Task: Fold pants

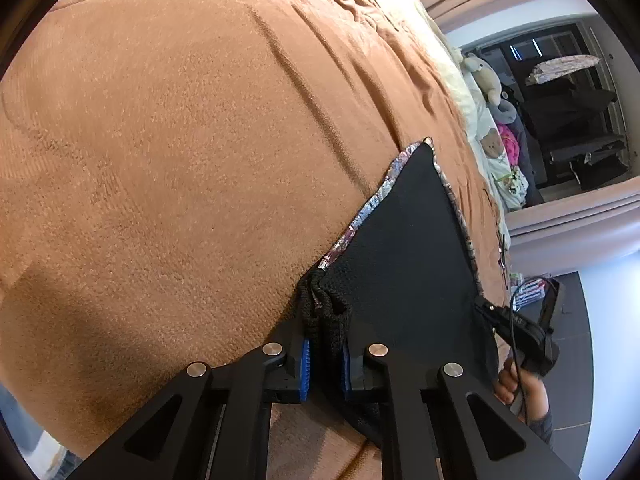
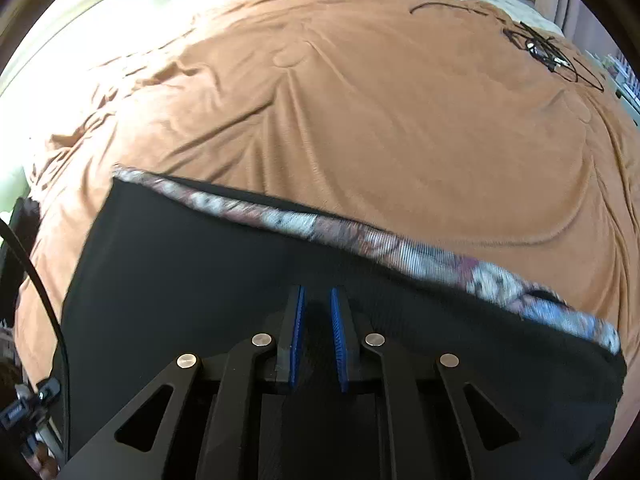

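The black pants (image 1: 408,248) with a flowered patterned edge (image 1: 372,204) lie on the brown blanket (image 1: 180,140). My left gripper (image 1: 325,354) is shut on a bunched corner of the black fabric between its blue pads. In the right wrist view the pants (image 2: 200,264) spread wide, with the patterned edge (image 2: 360,236) along the far side. My right gripper (image 2: 318,320) is shut on the black fabric, its blue pads narrowly apart. The right gripper also shows in the left wrist view (image 1: 516,332) at the pants' other corner.
The brown blanket (image 2: 380,112) covers the bed. A tangle of black cable (image 2: 548,52) lies at its far right. Stuffed toys and pillows (image 1: 486,80) sit at the bed's head. A dark doorway and grey floor (image 1: 580,360) are to the right.
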